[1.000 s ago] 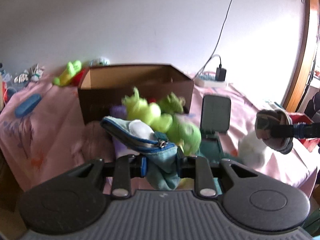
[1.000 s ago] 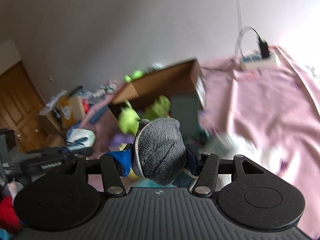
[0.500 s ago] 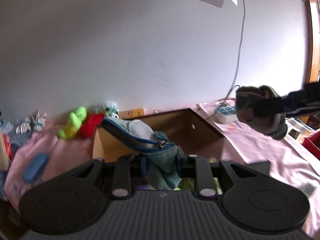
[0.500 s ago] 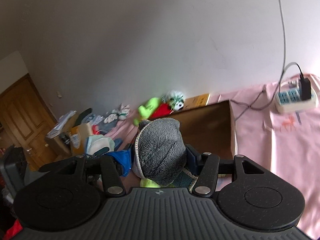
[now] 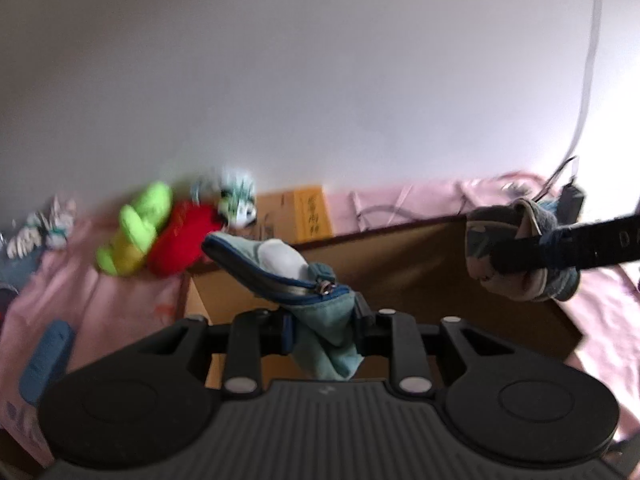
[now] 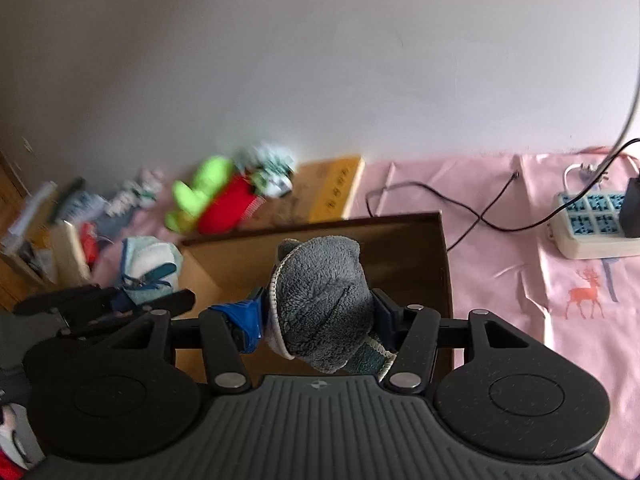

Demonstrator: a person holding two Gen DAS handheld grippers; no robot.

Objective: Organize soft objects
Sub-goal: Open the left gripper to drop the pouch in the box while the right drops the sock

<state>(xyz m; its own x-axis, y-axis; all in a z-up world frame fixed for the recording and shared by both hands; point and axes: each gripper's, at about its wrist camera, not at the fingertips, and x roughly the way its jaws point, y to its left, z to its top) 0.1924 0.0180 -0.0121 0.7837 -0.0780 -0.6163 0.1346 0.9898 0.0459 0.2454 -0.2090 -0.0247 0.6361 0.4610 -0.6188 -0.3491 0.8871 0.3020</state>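
Both grippers up over the cardboard box (image 6: pixel 416 248)!
The left gripper (image 5: pixel 322 322) pinches a floppy teal zip pouch (image 5: pixel 280 276) above the box's left end; the right gripper (image 6: pixel 318 318) clamps a fuzzy grey fleece slipper (image 6: pixel 320 304) over the box's middle.

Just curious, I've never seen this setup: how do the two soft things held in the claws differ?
The left claw grips a teal zippered pouch, smooth cloth with blue trim and something white showing inside; the right claw grips a grey fleece slipper, fuzzy with pale stitched edging. The pouch juts out long and flat; the slipper bulges rounded. Both are pinched, held above the open cardboard box.
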